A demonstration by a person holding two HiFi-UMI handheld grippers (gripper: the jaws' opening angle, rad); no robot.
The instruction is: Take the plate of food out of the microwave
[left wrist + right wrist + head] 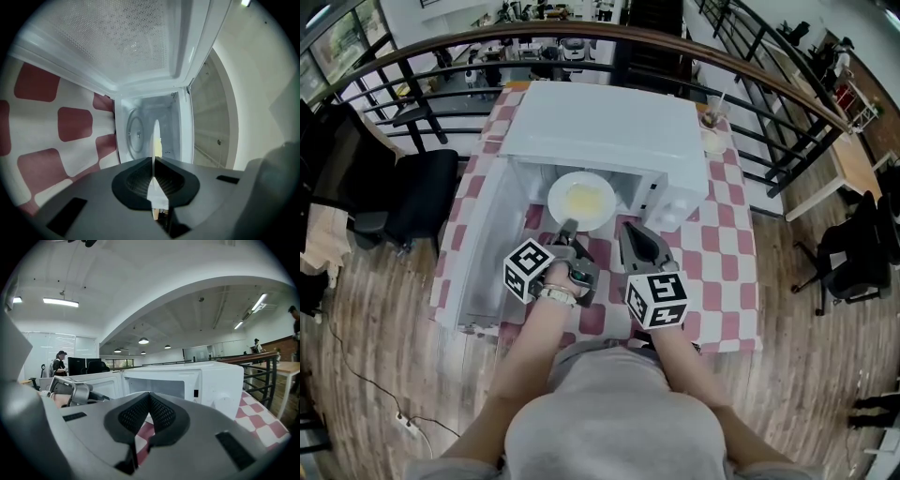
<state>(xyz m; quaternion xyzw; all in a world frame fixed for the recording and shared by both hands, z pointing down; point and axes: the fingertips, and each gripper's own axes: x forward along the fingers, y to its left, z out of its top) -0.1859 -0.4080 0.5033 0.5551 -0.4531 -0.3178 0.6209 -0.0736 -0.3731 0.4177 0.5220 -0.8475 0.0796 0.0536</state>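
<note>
Covering the table, a red-and-white checked cloth (727, 272) sits above a wooden plank floor (384, 319), on a balcony ringed by a curved black railing (769, 84). One white box-shaped microwave (600, 141) stands ahead of the two claws, its door open on the left claw's outer side. The left claw (566, 228) is clamped on the near rim of the one round white plate of yellow food (581, 199), just ahead of it at the oven's mouth. Whether the plate has cleared the cavity is hard to tell from above. Only the left gripper view shows the plate edge-on, with a round glass turntable (136, 133) beyond. The right claw (630, 230) is closed and empty, just right of the plate. Its view alone shows round ceiling lamps (143, 341).
</note>
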